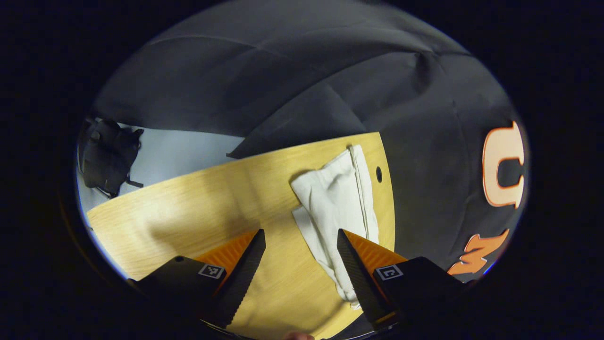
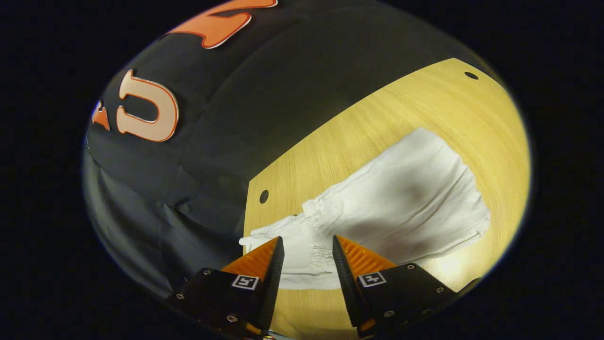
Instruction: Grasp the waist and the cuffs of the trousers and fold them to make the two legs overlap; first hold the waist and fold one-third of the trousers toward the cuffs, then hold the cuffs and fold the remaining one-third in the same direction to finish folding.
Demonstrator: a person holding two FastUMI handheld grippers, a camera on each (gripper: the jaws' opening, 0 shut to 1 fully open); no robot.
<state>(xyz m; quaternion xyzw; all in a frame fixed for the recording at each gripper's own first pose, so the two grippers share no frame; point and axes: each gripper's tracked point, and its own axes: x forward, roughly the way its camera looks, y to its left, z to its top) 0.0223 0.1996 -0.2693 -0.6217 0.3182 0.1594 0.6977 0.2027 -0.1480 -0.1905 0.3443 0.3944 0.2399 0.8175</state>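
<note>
While the trousers lie flat on the table near its far edge, you've gripped nothing: left gripper wide open, right gripper narrowly parted over the gathered waist. Next, probably pinch waist and cuffs.

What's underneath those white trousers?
The white trousers lie on a wooden table, its bare top showing all around them. Whatever sits directly beneath the cloth is covered. Both open grippers, left and right, hover above.

We hold the left gripper with its fingers spread wide and nothing between them. Our right gripper is likewise parted, fingers closer together, pressing on nothing.
</note>
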